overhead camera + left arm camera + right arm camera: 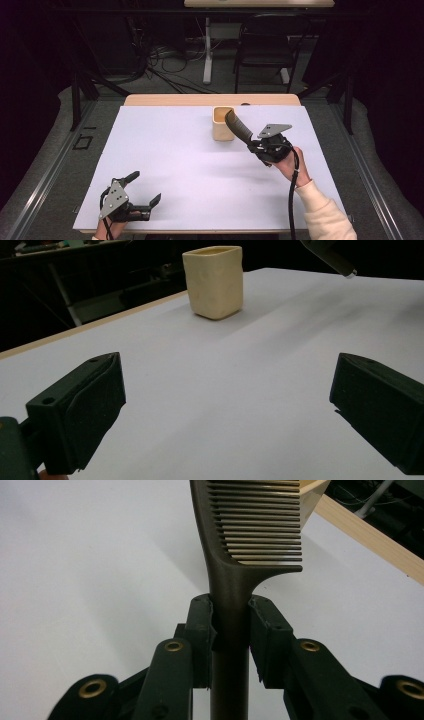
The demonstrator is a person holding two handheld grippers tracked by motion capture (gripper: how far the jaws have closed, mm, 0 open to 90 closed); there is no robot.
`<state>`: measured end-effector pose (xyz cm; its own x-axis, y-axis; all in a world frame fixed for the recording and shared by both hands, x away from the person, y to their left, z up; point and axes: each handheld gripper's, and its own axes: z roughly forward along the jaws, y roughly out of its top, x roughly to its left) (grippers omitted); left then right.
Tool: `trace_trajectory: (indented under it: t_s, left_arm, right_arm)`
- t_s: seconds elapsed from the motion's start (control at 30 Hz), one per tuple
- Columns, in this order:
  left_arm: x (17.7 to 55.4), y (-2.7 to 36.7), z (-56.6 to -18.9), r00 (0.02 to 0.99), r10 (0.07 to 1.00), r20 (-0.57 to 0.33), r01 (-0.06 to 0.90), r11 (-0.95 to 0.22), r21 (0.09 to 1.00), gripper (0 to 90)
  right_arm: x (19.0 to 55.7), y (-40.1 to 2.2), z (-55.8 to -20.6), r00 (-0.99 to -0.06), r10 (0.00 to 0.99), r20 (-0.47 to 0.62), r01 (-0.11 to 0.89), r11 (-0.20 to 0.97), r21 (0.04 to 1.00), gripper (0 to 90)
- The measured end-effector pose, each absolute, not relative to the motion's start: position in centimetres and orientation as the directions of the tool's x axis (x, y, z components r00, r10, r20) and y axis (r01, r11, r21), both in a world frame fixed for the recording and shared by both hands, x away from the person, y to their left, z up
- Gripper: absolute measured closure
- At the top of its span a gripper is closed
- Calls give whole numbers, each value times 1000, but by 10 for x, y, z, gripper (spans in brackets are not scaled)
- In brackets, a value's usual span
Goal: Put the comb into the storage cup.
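A dark comb (238, 127) is held by its handle in my right gripper (256, 145), which is shut on it. Its toothed end reaches up to the rim of a cream square cup (222, 123) at the far middle of the table. In the right gripper view the comb (250, 530) rises between the two jaws, its teeth pointing right, with the cup's edge (312, 497) behind it. My left gripper (145, 187) rests near the front left edge, open and empty. From the left gripper view the cup (214, 281) stands far ahead.
A white sheet (175, 165) covers the table, with a wooden strip (210, 99) along the far edge. A black chair (265, 45) and a desk leg (207, 50) with cables stand on the floor beyond.
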<state>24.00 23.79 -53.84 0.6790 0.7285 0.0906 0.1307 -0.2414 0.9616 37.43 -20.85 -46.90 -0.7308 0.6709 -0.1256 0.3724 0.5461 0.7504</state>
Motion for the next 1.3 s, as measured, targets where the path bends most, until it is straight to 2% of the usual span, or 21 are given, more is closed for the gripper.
trace_trajectory:
  t_s: [1.0,1.3]
  left_arm:
    - [241,238,-539,680,727,92,134,-247,960,14]
    - [241,237,-539,679,728,90,136,-246,960,14]
  right_arm:
    - [392,-184,-466,-728,668,-155,336,545,768,723]
    - [400,-176,-453,-727,668,-159,318,533,784,723]
